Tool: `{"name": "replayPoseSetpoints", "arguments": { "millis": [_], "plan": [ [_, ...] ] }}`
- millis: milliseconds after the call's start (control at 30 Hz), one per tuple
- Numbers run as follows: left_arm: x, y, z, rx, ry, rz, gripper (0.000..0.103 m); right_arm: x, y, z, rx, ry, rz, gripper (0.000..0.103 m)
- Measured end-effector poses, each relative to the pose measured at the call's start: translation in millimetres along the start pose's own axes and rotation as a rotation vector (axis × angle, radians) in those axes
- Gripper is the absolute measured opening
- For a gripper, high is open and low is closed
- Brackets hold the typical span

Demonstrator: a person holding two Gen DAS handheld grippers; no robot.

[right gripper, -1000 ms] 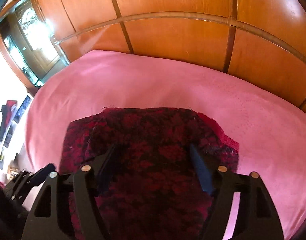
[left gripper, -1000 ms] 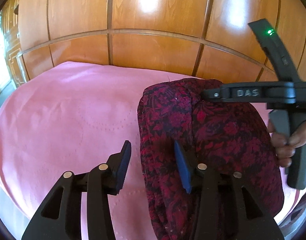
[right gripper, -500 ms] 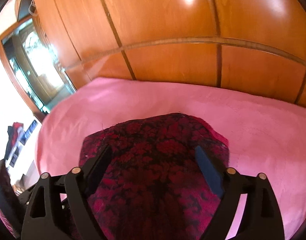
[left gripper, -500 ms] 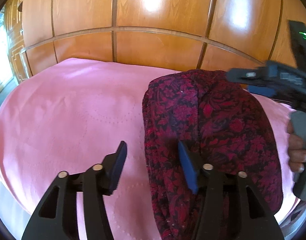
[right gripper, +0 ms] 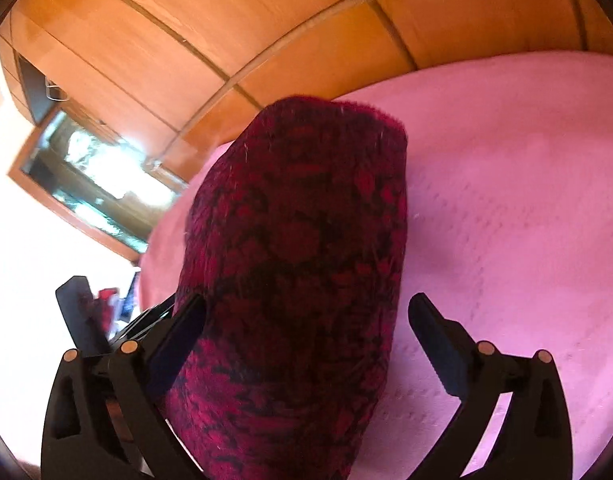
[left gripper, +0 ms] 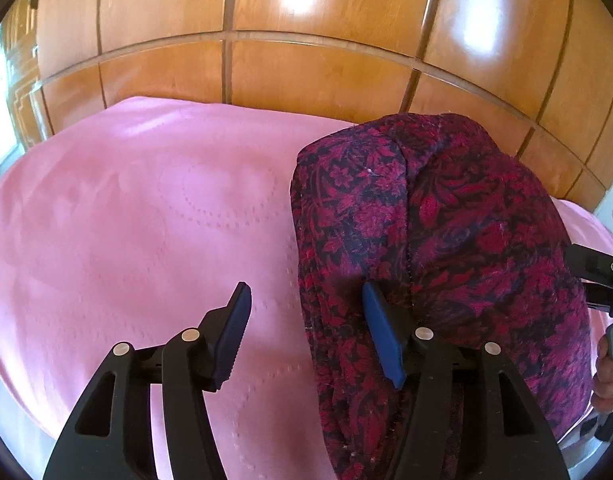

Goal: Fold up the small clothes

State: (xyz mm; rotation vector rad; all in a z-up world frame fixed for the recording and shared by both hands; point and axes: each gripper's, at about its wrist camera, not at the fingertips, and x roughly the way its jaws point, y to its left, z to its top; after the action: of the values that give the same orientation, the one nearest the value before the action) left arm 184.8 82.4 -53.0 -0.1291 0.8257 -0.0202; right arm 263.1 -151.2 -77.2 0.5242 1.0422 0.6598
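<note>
From the left wrist, the left tool (left gripper: 304, 330) stands partly open and grips nothing, its right pad at the edge of the folded dark red floral garment (left gripper: 446, 248), which lies on the pink bed cover (left gripper: 126, 220).

From the right wrist, the right tool (right gripper: 306, 320) is opening wide, the garment (right gripper: 302, 260) loose between its jaws. Withdrawing straight would likely keep the fold neat.

One folded garment (left gripper: 446, 248) lies on one pink bed (left gripper: 126, 220), two tongs, left (left gripper: 306, 312) and right (right gripper: 306, 316), over it.
</note>
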Motion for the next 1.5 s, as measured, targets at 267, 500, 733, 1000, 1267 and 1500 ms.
{"name": "replayPoseSetpoints", "arguments": {
  "millis": [267,500,733,1000,1267,1500],
  "plan": [
    [12.2,28.0,-4.5,-0.102,0.010,-0.123,0.057,37.3,-16.0,10.6,0.018,0.082,0.182,0.101],
    [24.3,60.5,-14.6,-0.272,0.005,-0.339,0.051,52.7,-8.9,21.7,0.003,0.120,0.213,0.096],
    [22.0,33.7,-9.5,-0.302,-0.023,-0.526,0.043,-9.1,-1.6,0.8,-0.014,0.000,0.225,0.070],
    [42.3,-108.5,52.9,-0.062,0.018,-0.709,0.038,-142.4,-44.9,0.5,0.008,-0.265,0.126,0.069],
    [90.7,-315.2,68.5,0.349,0.155,-0.632,0.035,-227.9,-180.1,-35.6,0.241,-0.406,-0.110,0.069],
    [77.5,-353.9,38.3,0.436,0.125,-0.532,0.033,-243.6,-208.6,-87.9,0.324,-0.406,-0.225,0.083]
  ]
}}
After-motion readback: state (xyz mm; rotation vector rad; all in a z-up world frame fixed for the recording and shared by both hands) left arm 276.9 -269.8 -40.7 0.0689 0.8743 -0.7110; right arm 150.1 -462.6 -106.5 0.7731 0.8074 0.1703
